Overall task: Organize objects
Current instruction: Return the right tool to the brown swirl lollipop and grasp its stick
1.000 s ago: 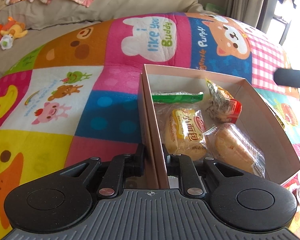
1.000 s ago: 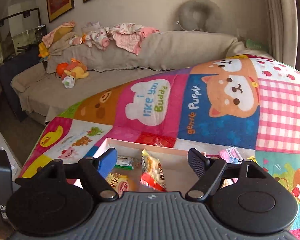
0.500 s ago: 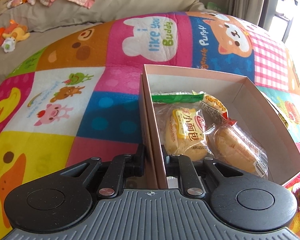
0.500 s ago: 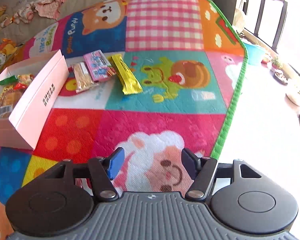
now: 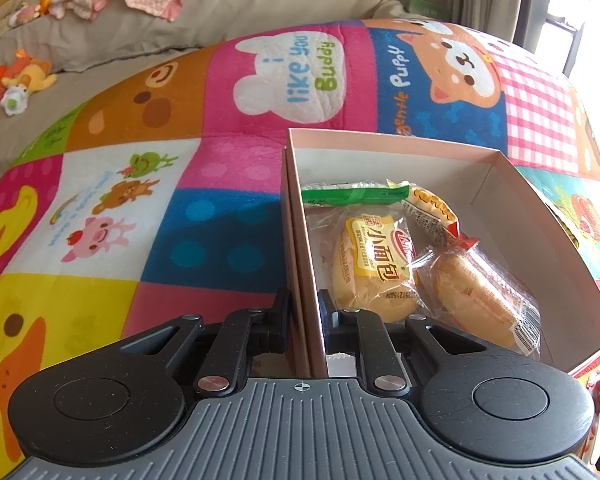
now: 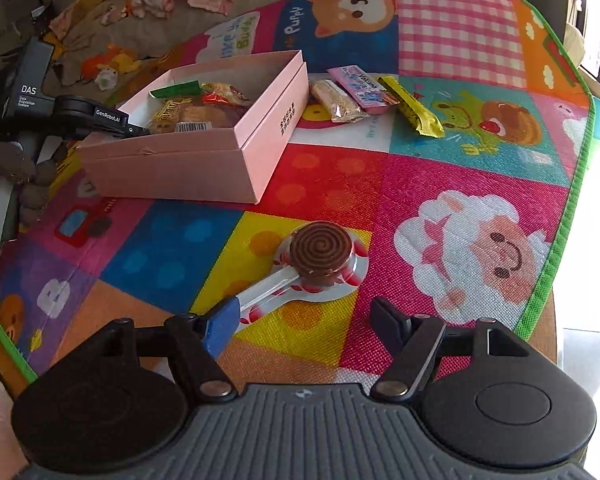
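A pink box (image 5: pixel 516 184) sits on the patchwork mat. It holds two wrapped buns (image 5: pixel 374 268), a green packet (image 5: pixel 352 196) and an orange snack bag (image 5: pixel 432 208). My left gripper (image 5: pixel 305 312) is shut on the box's near-left wall. In the right wrist view the box (image 6: pixel 196 160) lies far left. My right gripper (image 6: pixel 304 320) is open and empty, just short of a wrapped brown spiral lollipop (image 6: pixel 320 256) on the mat. A grain bar (image 6: pixel 338 100), a pink packet (image 6: pixel 362 86) and a yellow bar (image 6: pixel 414 108) lie right of the box.
A grey sofa (image 5: pixel 180 12) with clothes and a plush toy (image 5: pixel 20 80) stands behind the mat. The mat's green edge (image 6: pixel 564 208) runs along the right, with bare floor beyond. The left gripper's body (image 6: pixel 88 116) shows beside the box.
My right gripper has swung from above the box out to the right and down to the lollipop. The orange snack bag now lies flat in the box. The left gripper has stayed clamped.
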`<state>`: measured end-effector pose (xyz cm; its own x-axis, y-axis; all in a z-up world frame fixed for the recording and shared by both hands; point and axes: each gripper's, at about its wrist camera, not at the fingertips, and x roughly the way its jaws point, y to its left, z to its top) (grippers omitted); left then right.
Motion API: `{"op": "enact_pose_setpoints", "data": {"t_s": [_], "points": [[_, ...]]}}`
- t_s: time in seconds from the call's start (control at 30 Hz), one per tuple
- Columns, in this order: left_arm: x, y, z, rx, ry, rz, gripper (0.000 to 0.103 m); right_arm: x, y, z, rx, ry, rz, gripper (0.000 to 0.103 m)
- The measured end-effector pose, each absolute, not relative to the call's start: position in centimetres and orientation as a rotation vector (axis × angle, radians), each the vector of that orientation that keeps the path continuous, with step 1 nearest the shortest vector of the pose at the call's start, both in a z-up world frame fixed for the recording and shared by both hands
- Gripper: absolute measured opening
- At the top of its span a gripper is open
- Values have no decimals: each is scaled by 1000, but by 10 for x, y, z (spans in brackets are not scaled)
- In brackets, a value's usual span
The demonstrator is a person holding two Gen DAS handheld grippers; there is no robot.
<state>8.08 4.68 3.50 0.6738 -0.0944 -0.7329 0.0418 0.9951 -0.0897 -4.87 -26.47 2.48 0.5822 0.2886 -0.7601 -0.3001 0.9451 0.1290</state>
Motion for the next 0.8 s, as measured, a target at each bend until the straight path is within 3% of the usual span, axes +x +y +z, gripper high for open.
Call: {"op": "enact_pose_setpoints", "data": {"t_s": [0.23,0.8], "points": [[80,47,33,-70,836,-81,16,-24,-260,22,174,883,303,103],[79,47,33,-76,839,-87,16,-18,-215,7,-70,864,181,103]]}}
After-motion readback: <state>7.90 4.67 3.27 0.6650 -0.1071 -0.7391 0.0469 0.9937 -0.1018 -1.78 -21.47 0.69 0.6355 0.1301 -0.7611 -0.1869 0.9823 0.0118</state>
